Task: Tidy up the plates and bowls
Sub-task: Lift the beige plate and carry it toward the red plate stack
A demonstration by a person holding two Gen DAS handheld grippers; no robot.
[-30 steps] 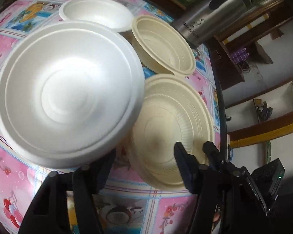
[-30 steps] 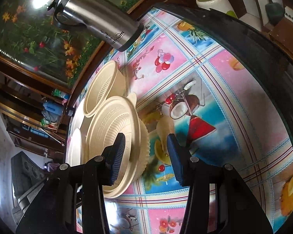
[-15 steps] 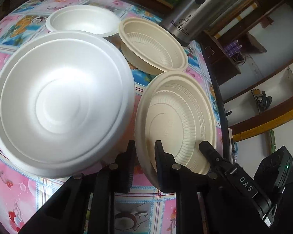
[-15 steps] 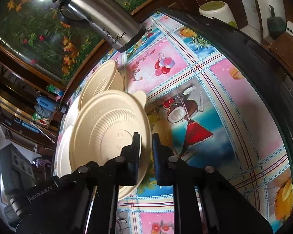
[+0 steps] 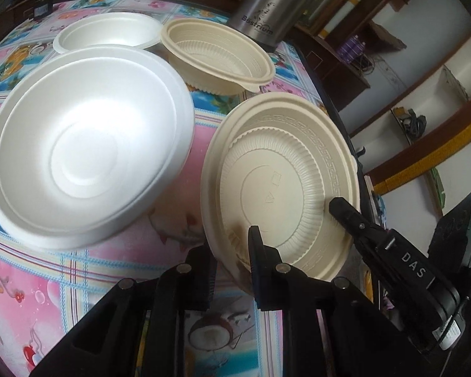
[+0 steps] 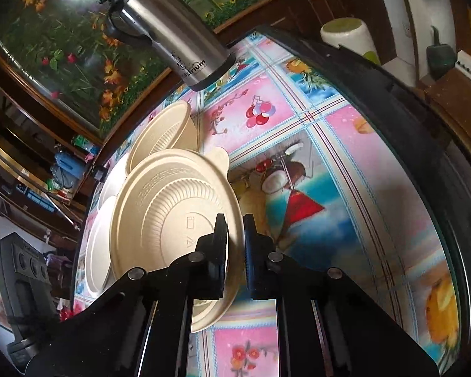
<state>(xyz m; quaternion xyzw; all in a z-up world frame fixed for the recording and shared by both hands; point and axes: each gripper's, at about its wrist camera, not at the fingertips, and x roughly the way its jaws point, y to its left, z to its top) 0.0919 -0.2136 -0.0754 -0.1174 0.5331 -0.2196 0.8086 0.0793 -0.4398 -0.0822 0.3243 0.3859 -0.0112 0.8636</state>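
Two handheld grippers clamp one cream plate (image 5: 285, 182) by opposite parts of its rim, holding it tilted above the patterned tablecloth (image 5: 78, 270) near the table's dark edge. The left gripper (image 5: 232, 251) has just closed its jaws, and they now pinch the plate's near rim; the right gripper (image 6: 235, 245), its jaws likewise just closed, bites the rim on the far side, its black finger visible against the plate in the left camera. A large white plate (image 5: 84, 163) lies just beside it, with a white bowl (image 5: 106, 31) and a cream bowl (image 5: 216, 56) behind and a steel flask (image 5: 267, 9) beyond them. The risk appears to lie in the double grip: if the two hands pull or twist unevenly, the thin plate could flex and slip free, dropping towards the table's edge, or its tilted rim could knock the white plate out of place.
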